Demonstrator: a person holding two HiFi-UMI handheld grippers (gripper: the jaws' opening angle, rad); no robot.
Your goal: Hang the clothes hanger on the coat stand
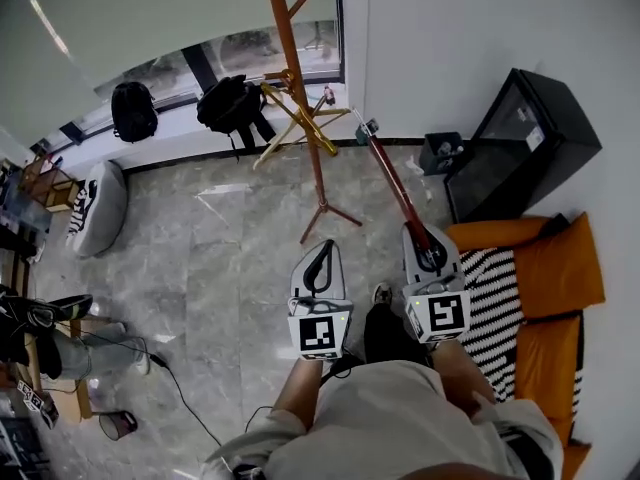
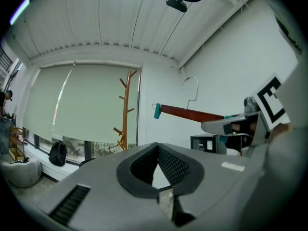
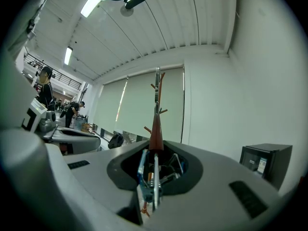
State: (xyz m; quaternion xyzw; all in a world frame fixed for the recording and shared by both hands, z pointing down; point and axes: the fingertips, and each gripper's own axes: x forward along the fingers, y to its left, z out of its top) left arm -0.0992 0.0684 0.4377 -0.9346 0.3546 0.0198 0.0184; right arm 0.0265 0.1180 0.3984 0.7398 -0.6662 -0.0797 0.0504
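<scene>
The coat stand (image 1: 301,98) is a tall orange-brown pole with pegs on a tripod foot; it stands on the grey floor ahead, near the window. Yellow hangers (image 1: 303,120) hang on it. My right gripper (image 1: 430,252) is shut on a red-brown wooden clothes hanger (image 1: 398,188), which points forward and up toward the stand. Its metal hook (image 2: 191,88) and a teal clip (image 2: 157,110) show in the left gripper view. In the right gripper view the hanger (image 3: 156,126) runs end-on between the jaws, with the stand (image 3: 160,83) behind it. My left gripper (image 1: 321,252) is shut and empty.
Two black backpacks (image 1: 133,111) (image 1: 229,101) rest on the window ledge. A pale bean bag (image 1: 98,208) lies at the left. A black cabinet (image 1: 522,143) and a small bin (image 1: 441,152) stand by the right wall. An orange sofa (image 1: 560,268) is at my right. A seated person (image 1: 70,348) is at far left.
</scene>
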